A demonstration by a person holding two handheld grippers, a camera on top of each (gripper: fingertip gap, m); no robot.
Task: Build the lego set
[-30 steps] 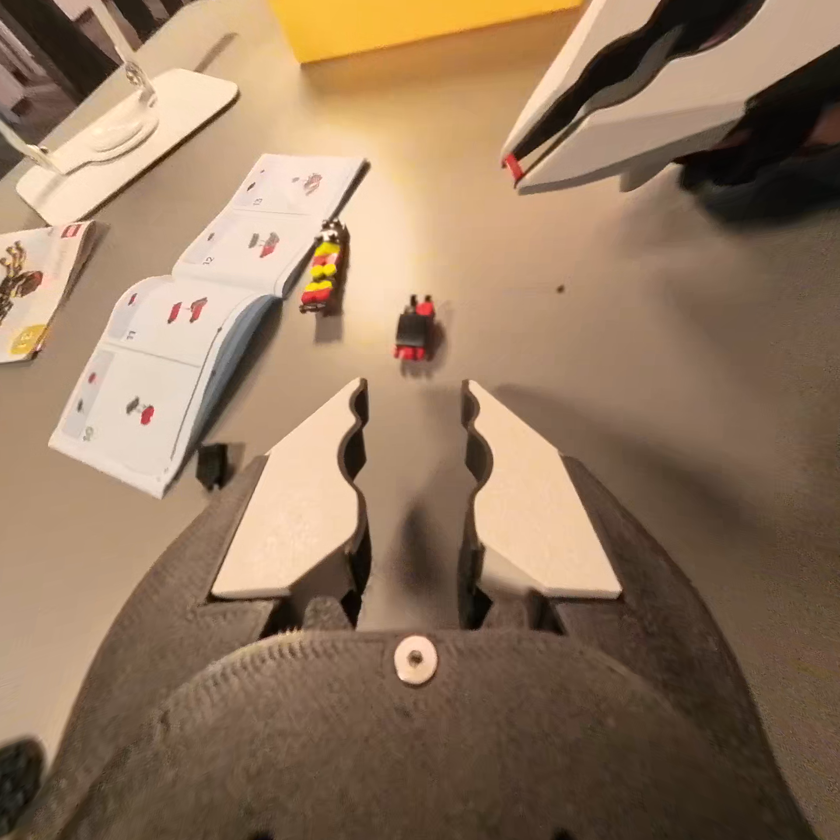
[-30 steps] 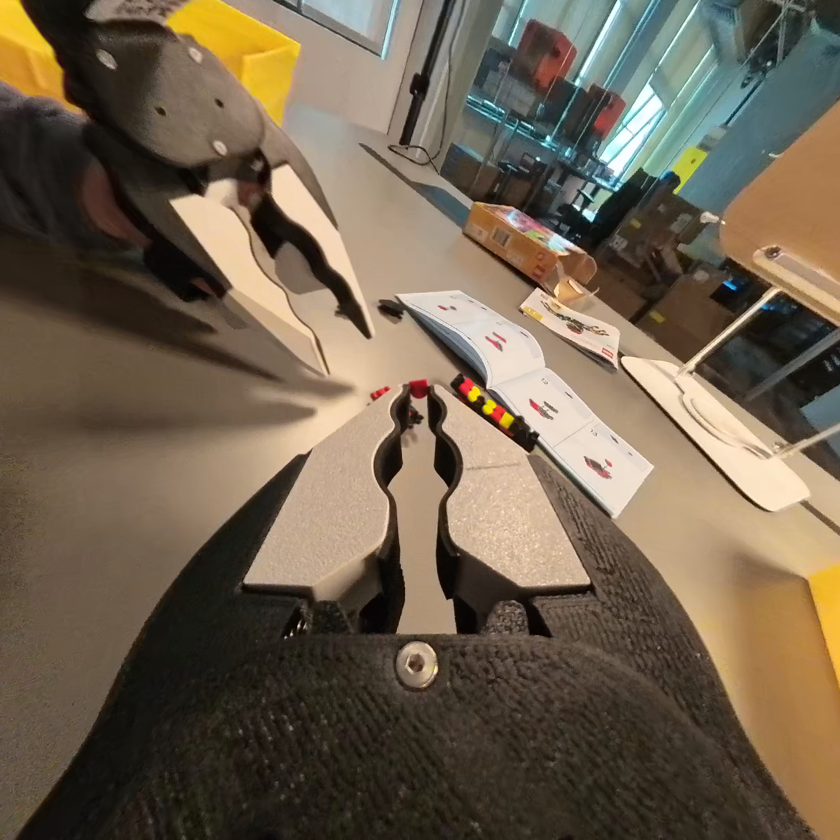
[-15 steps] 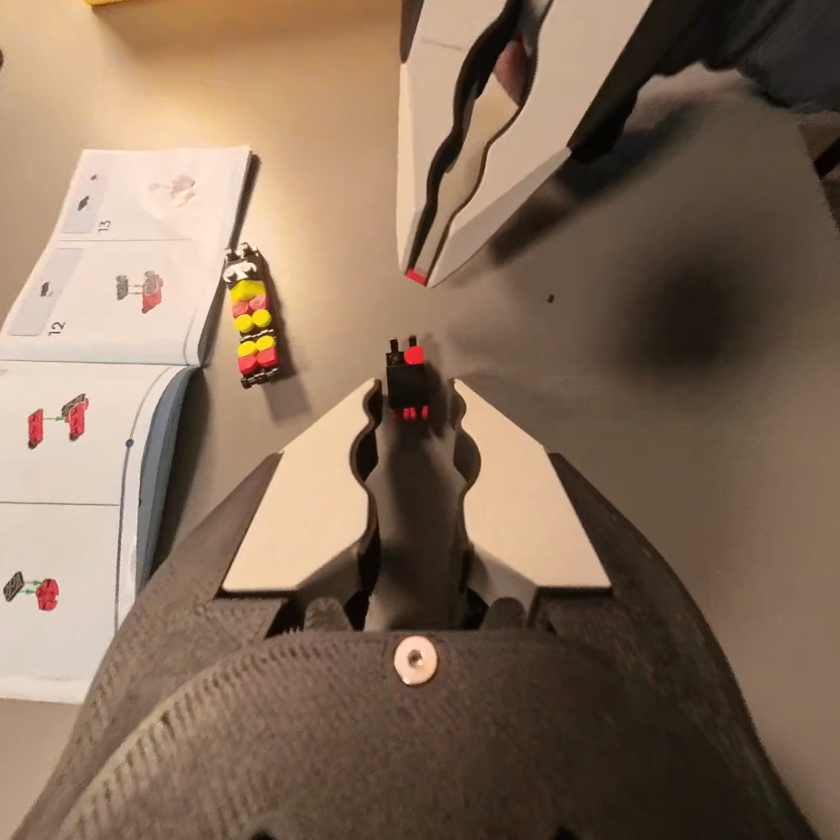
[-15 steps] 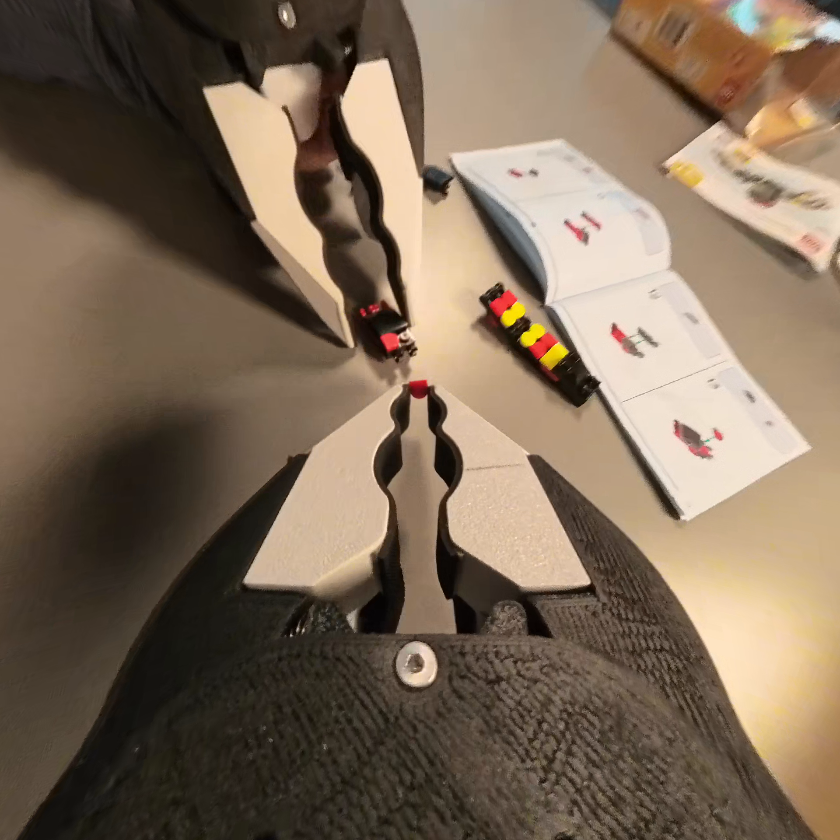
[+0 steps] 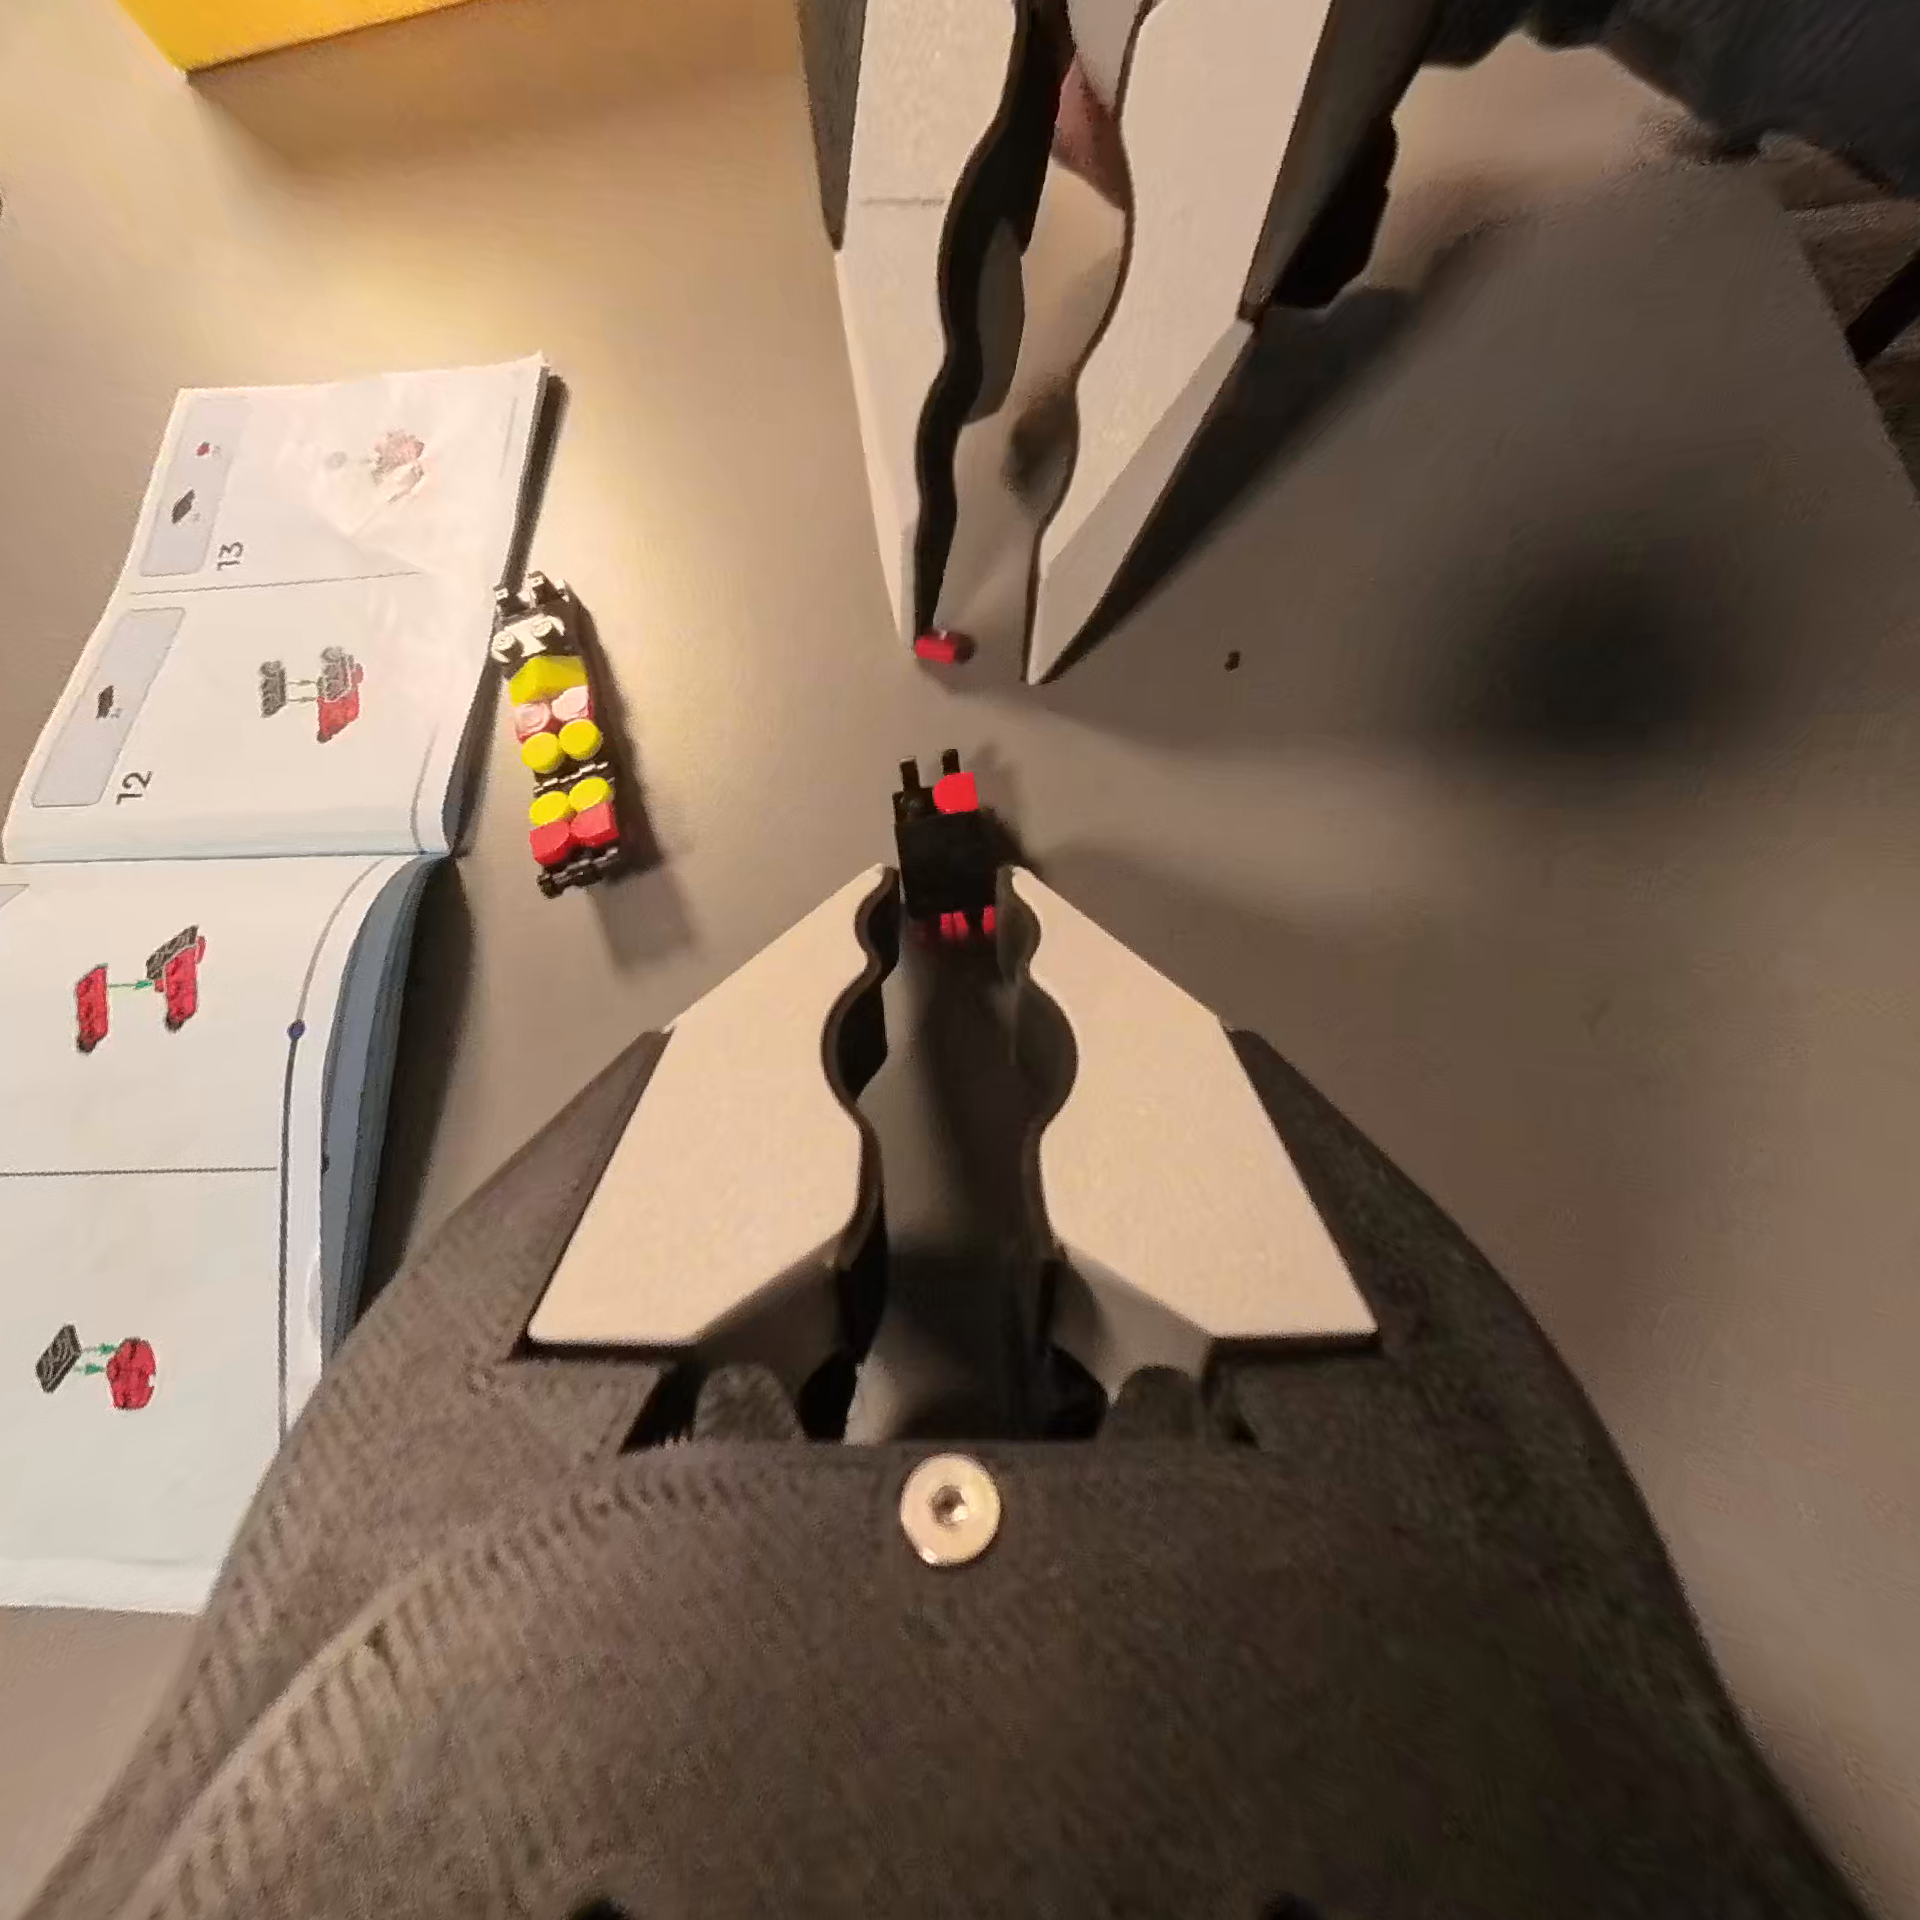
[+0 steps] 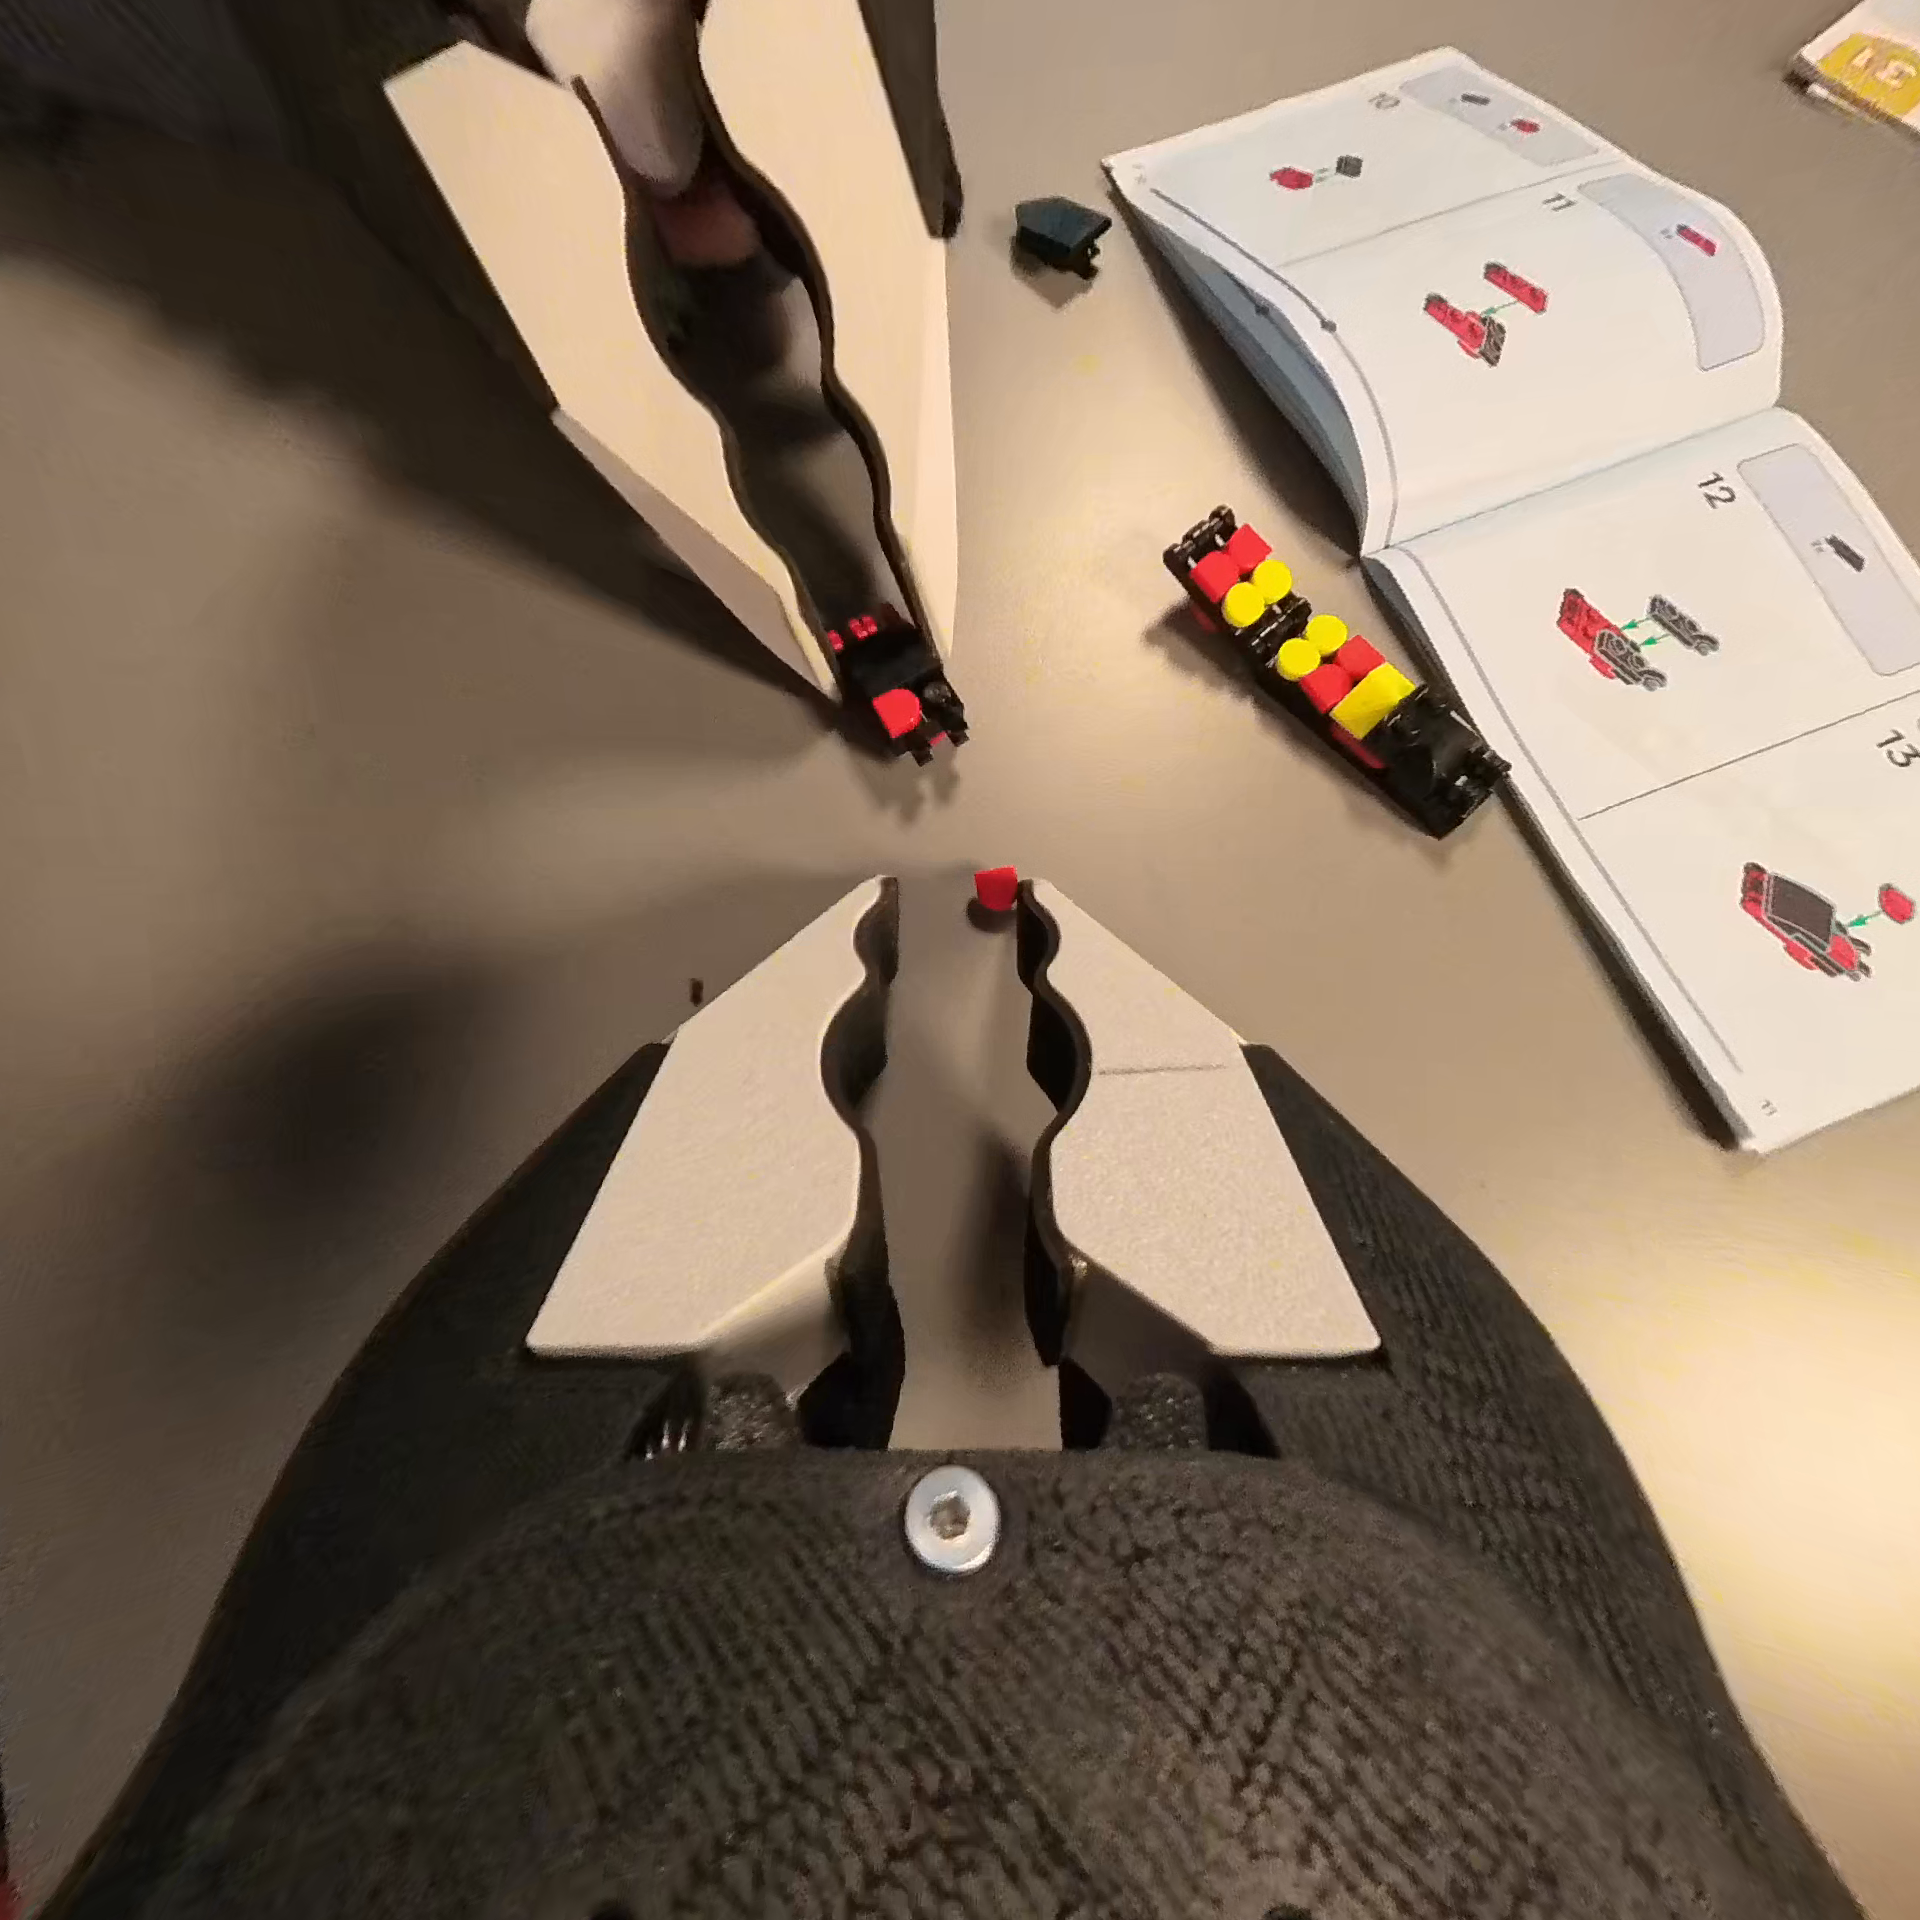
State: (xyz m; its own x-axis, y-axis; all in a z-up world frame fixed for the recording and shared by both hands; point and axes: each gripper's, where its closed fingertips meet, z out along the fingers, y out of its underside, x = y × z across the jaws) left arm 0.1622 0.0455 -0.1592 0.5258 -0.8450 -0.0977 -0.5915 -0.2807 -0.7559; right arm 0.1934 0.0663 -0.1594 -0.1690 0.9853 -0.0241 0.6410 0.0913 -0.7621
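- Left claw: its two fingers flank the small black-and-red lego assembly at frame centre. Half a second ago the assembly lay just ahead of the tips; now its rear end sits between them. Whether the fingers press on it cannot be told.
- Right claw: half a second ago its tips pinched the small red lego piece; now a narrow gap shows, and the piece sits against the right finger tip only.
- The long black lego strip with red and yellow studs lies on the tabletop beside the open instruction booklet, in the same place as before.
- A dark loose part lies at upper centre of the right wrist view; its shape is hard to make out.
- The booklet is cut off at the frame edge in both views.
- Whether the red piece touches the tabletop cannot be told.
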